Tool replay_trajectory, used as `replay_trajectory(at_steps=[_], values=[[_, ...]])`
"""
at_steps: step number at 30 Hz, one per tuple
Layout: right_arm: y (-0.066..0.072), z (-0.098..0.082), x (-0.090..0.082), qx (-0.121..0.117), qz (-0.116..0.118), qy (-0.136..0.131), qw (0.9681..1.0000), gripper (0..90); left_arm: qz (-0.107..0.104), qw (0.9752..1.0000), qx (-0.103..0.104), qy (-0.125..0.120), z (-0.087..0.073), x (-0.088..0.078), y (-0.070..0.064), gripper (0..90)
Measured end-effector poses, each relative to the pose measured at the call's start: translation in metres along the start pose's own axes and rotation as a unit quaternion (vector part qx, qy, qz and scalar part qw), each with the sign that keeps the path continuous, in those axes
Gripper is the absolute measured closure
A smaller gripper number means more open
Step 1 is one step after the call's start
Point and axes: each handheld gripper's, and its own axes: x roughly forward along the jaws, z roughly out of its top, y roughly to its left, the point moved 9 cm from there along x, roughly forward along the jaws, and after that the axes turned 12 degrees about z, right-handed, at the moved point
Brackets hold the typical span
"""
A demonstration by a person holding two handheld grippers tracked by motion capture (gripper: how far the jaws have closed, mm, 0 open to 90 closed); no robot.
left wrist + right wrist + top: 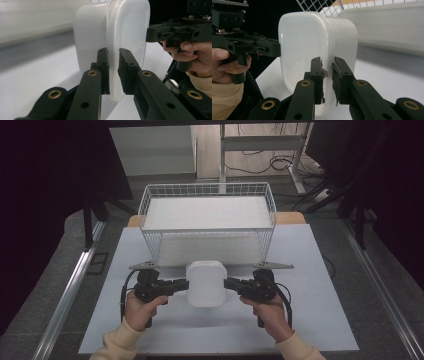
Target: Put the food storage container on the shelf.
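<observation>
I hold a white, round-cornered lidded plastic box at table centre, six o'clock of the white wire basket. Left gripper at nine o'clock and right gripper at three both pinch its lid rim. I judge it light, stiff, slippery; the rim is the best hold.

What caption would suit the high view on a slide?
Two hand-held grippers, left gripper and right gripper, clamp a white plastic container by its rim before a wire basket.
</observation>
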Motion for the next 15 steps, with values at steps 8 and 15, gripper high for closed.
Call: replay_trajectory(at_steps=[8,15], values=[[0.005,0.019,-0.001,-0.019,0.002,-0.008,0.9998,78.9,0.005,0.9998,0.012,-0.017,0.017,-0.009,-0.002,79.7],[0.012,0.037,-0.004,-0.039,0.001,-0.012,0.9992,78.9,0.007,0.9992,0.022,-0.033,0.034,-0.016,-0.005,79.8]])
